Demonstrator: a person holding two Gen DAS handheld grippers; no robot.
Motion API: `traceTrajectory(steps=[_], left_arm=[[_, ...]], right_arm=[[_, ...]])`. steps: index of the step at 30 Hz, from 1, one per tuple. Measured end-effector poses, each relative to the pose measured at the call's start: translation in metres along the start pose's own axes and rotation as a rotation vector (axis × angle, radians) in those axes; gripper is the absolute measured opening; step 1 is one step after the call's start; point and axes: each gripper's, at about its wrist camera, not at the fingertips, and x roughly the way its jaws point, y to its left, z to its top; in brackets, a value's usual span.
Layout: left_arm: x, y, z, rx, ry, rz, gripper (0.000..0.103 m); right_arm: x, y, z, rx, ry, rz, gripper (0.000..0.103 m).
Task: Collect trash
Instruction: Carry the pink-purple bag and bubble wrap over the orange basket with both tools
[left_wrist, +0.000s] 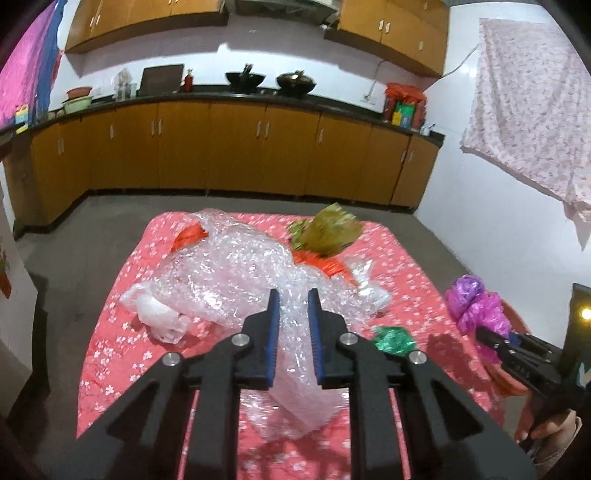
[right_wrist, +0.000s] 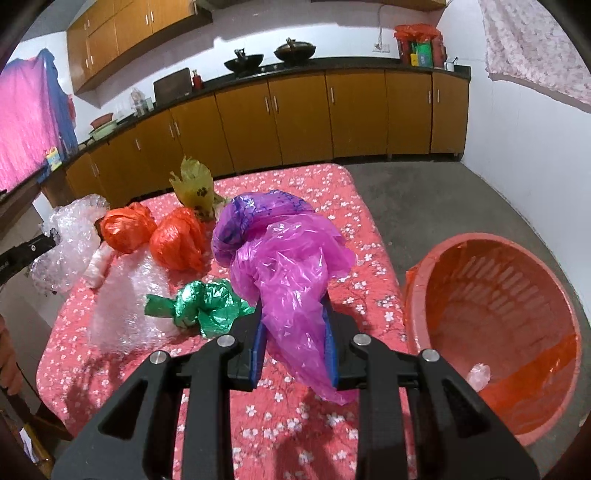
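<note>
My left gripper (left_wrist: 292, 295) is shut on the clear bubble wrap (left_wrist: 236, 269), whose sheet runs between the blue pads and trails over the table. My right gripper (right_wrist: 293, 306) is shut on a purple-pink plastic bag (right_wrist: 291, 254), lifted above the table; it shows at the right edge of the left wrist view (left_wrist: 476, 306). On the pink floral table (right_wrist: 362, 229) lie two orange bags (right_wrist: 177, 240), a green bag (right_wrist: 207, 302), a yellow-green bag (left_wrist: 328, 229) and a white bag (left_wrist: 162, 317). The orange waste basket (right_wrist: 491, 306) stands on the floor to the table's right.
A small clear scrap (right_wrist: 478, 374) lies inside the basket. Brown cabinets (left_wrist: 236, 155) with woks line the far wall. A floral cloth (left_wrist: 532, 107) hangs on the right wall. Grey floor (right_wrist: 424, 195) surrounds the table.
</note>
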Motion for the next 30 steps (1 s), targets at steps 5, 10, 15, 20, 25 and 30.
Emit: traceTrajectory(steps=[5,10,15,20,25,30], left_arm=[[-0.013,-0.031,0.006,0.045,-0.024,-0.067,0.016],[-0.011,-0.072,0.004,0.09,-0.017,-0.148,0.016],[-0.003,-0.114,-0.005,0.124,0.002,-0.231,0.016],[0.01,-0.159,-0.015,0.165,0.028,-0.317,0.016],[0.023,-0.202,-0.026,0.214,0.05,-0.391,0.016],[0.035,-0.239,-0.036,0.248,0.07,-0.459,0.016]], right_arm=[[-0.023,-0.008,0.001,0.014,-0.038,-0.018,0.026],[-0.045,-0.028,-0.002,0.054,-0.067,-0.075,0.026],[-0.064,-0.059,-0.009,0.111,-0.087,-0.168,0.026],[-0.077,-0.092,-0.02,0.181,-0.091,-0.25,0.026],[-0.089,-0.124,-0.027,0.249,-0.1,-0.32,0.026],[-0.095,-0.145,-0.031,0.298,-0.108,-0.363,0.026]])
